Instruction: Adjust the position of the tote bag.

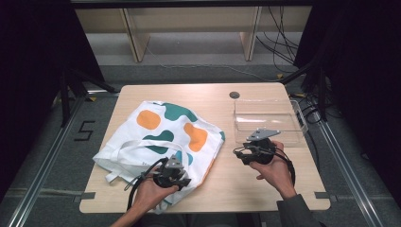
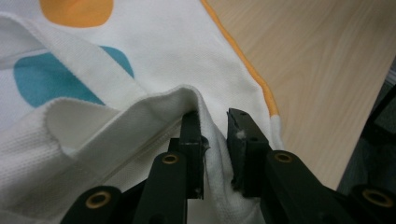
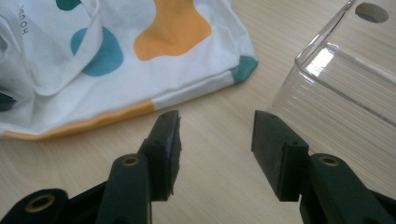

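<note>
While the left gripper (image 2: 215, 140) pinches a fold of the white cloth tote bag with orange and teal blobs (image 1: 163, 137), left of the clear plastic box (image 1: 269, 122), I'd lift slowly; the right gripper (image 3: 215, 140) gapes empty.

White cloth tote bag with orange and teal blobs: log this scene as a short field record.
bag: white cloth tote bag with orange and teal blobs, lying flat on the light wooden table
left gripper: jaws closed on a fold of the bag's white cloth
right gripper: jaws apart, nothing between them, above bare tabletop
bin: clear plastic rectangular bin, to the bag's right, looks empty
</note>
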Tool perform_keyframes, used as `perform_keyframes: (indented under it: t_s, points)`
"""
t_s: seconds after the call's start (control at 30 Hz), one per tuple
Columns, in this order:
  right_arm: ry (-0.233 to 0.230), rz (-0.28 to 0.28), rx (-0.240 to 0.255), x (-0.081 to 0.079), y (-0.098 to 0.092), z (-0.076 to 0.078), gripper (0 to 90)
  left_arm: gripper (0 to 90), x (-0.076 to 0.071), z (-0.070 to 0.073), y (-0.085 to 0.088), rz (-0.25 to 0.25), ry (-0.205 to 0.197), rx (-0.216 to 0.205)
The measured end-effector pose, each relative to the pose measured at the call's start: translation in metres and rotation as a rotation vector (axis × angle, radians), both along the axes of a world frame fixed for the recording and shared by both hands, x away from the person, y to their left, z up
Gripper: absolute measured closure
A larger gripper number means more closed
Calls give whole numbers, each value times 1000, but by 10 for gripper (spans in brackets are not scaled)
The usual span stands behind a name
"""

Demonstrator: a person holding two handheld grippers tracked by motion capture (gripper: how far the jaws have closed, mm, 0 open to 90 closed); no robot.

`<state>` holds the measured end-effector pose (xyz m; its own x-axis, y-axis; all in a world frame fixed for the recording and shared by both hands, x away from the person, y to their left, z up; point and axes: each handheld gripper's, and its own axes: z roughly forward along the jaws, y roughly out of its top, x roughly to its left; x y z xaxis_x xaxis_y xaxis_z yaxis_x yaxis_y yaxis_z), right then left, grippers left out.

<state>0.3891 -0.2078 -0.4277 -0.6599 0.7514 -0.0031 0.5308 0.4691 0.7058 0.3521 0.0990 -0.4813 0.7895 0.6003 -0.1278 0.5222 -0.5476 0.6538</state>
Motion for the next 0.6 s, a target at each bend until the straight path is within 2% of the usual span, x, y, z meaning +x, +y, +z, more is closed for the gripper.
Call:
perform_keyframes:
  t_s: [0.1,0.13,0.17,0.2,0.23,0.27,0.3,0.33,0.37,0.4,0.47,0.5,0.53,0.6]
  points:
    - [-8,-12,11,0,-1,-1,525,754,6,-1,-8,3,5,-4]
    - [15,-14,6,-1,-1,0,525,752,8,-2,-12,8,4,-17]
    - [3,-2,-2,0,-2,-1,525,748,10,-3,-16,32,15,-38]
    - [10,-6,6,0,-2,-2,525,746,11,-3,-20,38,12,-46]
    - [5,-12,16,0,-2,-3,523,729,13,-3,-23,36,18,-50]
    - [15,-4,3,0,-3,-2,521,713,13,-3,-23,36,18,-50]
    - [15,-4,3,0,-3,-2,521,713,13,-2,-24,31,26,-67]
    - [8,5,0,0,-3,-3,519,689,12,1,-24,27,41,-77]
    - [-3,11,13,-1,0,-3,509,610,6,8,-21,1,68,-87]
    - [4,19,4,-2,1,-1,503,563,1,13,-20,-1,90,-107]
    - [8,27,14,-3,3,-2,496,531,-4,18,-16,-14,87,-109]
    - [11,34,15,-4,6,-2,491,458,-8,22,-12,-32,95,-103]
    - [20,49,22,-5,9,-2,484,449,-13,26,-7,-51,91,-93]
    - [25,78,54,-7,17,-5,474,442,-21,32,4,-52,57,-70]
